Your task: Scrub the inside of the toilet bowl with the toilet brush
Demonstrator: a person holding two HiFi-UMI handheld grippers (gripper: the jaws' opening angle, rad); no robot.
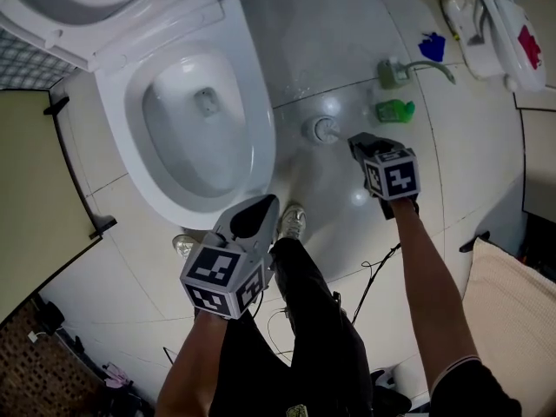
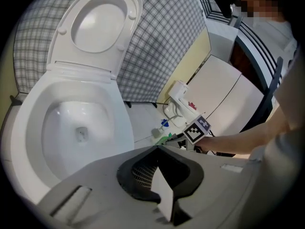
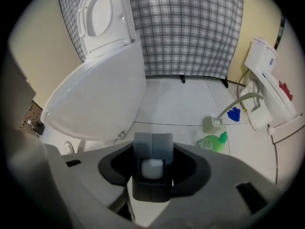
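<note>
The white toilet stands with its lid [image 1: 78, 7] up and its bowl [image 1: 195, 120] bare inside, water at the bottom. My right gripper [image 1: 354, 142] points steeply down at the floor just right of the toilet, over a round grey and white brush holder [image 1: 323, 129]. In the right gripper view its jaws [image 3: 152, 140] meet round a small white end, the toilet brush's handle [image 3: 152, 168]. The brush head is hidden. My left gripper [image 1: 261, 205] hangs at the bowl's front rim, its jaws together with nothing in them, facing the bowl [image 2: 76, 128].
A green bottle [image 1: 395, 109] lies on the tiled floor beside a grey hand brush [image 1: 395, 72] and a blue scrap [image 1: 432, 46]. A white appliance [image 1: 499, 24] sits at the far right. My shoe [image 1: 292, 222] is below the bowl. A yellow partition [image 1: 35, 189] closes the left.
</note>
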